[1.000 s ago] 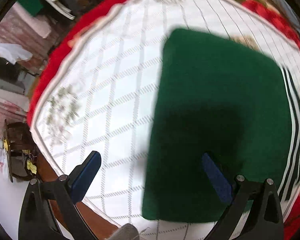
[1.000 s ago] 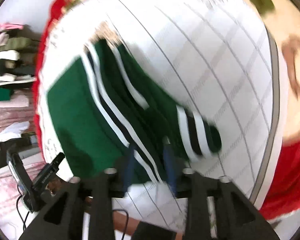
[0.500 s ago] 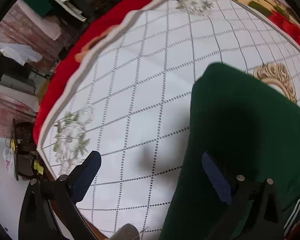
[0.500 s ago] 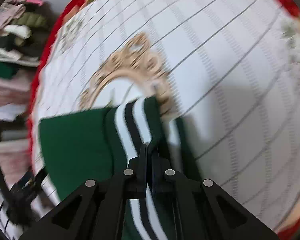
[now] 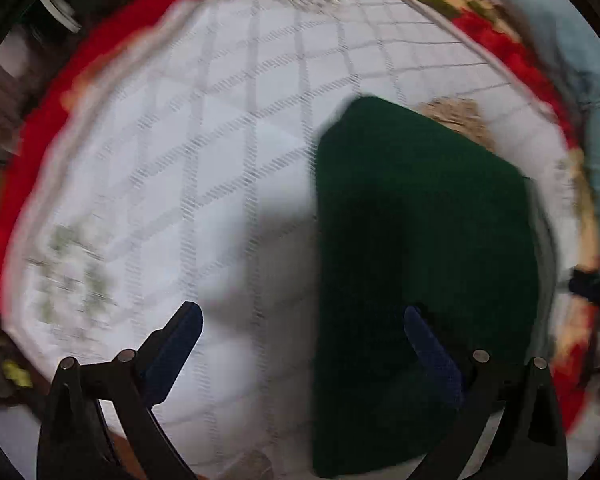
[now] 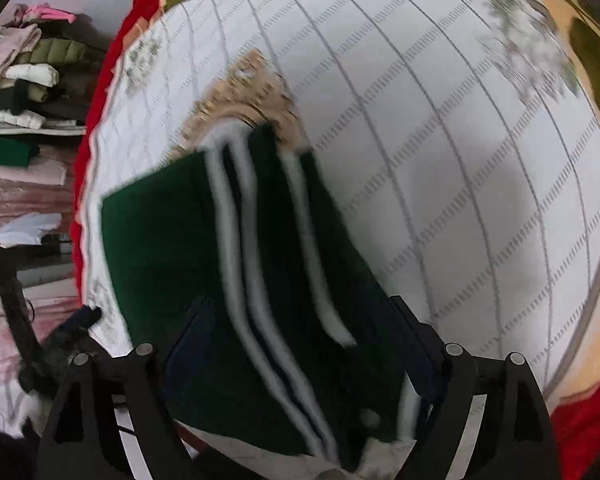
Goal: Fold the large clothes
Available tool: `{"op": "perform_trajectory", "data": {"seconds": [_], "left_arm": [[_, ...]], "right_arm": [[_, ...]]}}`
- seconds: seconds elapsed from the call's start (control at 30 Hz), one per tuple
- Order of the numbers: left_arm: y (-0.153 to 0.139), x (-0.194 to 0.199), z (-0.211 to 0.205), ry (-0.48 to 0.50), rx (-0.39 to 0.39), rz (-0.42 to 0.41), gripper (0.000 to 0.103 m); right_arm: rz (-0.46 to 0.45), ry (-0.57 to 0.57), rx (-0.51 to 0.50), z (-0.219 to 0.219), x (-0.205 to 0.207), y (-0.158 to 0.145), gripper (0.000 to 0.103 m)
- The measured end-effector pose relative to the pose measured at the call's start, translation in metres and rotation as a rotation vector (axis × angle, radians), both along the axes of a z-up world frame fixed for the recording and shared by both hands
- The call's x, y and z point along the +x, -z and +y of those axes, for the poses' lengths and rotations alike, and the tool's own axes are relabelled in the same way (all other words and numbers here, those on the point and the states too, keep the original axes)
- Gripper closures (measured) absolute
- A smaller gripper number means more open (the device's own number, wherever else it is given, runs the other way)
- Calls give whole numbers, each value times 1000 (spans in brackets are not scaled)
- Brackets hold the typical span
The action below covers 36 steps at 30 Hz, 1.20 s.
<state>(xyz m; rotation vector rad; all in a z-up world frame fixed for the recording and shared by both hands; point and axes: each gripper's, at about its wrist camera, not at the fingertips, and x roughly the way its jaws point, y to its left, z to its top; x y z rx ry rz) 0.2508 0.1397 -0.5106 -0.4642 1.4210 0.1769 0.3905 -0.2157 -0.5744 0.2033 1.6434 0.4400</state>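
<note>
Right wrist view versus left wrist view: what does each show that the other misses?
Only the right wrist view shows the white stripes on the green garment, a pile of clothes off to the side, and the right gripper with its jaws opening over the stripes. Only the left wrist view shows the left gripper, open, with one finger over plain green cloth. Both show the garment lying folded on the white quilted cover.

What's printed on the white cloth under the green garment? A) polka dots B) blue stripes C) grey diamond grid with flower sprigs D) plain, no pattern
C: the white cloth under the green garment carries crossing grey lines forming diamonds, with flower sprigs near its edge.
</note>
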Motion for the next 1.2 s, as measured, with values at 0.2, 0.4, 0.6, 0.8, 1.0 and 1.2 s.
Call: {"op": "perform_trajectory", "data": {"seconds": [0.2, 0.4, 0.6, 0.8, 1.0, 1.2], "left_arm": [[47, 4, -14, -4, -271, -23, 0], [66, 16, -18, -14, -303, -65, 0], [57, 34, -27, 45, -245, -90, 0], [54, 56, -34, 177, -214, -96, 1], [54, 67, -40, 268, -204, -95, 1], [40, 66, -49, 296, -142, -130, 1]], "right_arm": [[50, -87, 108, -10, 1, 61, 5], [239, -141, 311, 10, 28, 115, 0], [309, -22, 386, 10, 9, 111, 35], [357, 116, 434, -8, -56, 105, 39], [316, 276, 451, -2, -78, 135, 10], [292, 307, 462, 14, -80, 119, 45]]}}
